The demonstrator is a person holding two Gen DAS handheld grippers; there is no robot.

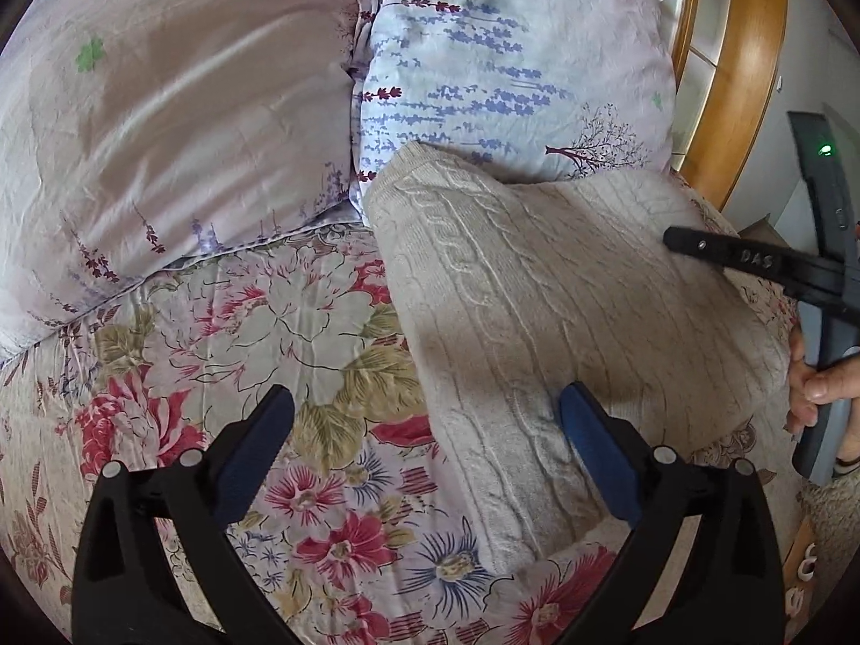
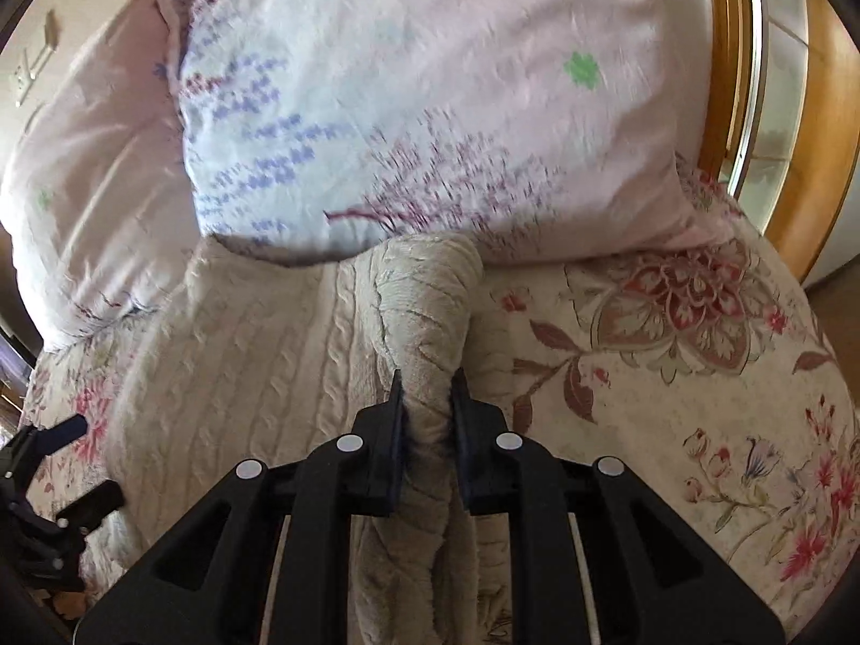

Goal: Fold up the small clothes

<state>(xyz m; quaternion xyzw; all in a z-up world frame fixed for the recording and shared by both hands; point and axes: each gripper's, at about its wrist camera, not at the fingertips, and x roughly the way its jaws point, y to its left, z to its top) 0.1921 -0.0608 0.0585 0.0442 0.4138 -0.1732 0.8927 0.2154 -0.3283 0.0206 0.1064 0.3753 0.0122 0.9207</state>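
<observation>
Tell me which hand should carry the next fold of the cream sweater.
Probably the right. The right tool is shut on a bunched edge of the cream sweater and can likely carry it across. The left tool is open, holding nothing, one finger over the sweater.

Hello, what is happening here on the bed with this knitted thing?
A person is folding a cream knitted sweater on a flowered bedspread, with a gripper in each hand. The right gripper has its jaws shut on a bunched part of the sweater. The left gripper is open and holds nothing, with one finger over the sweater's edge. Two pillows lie behind it.
</observation>
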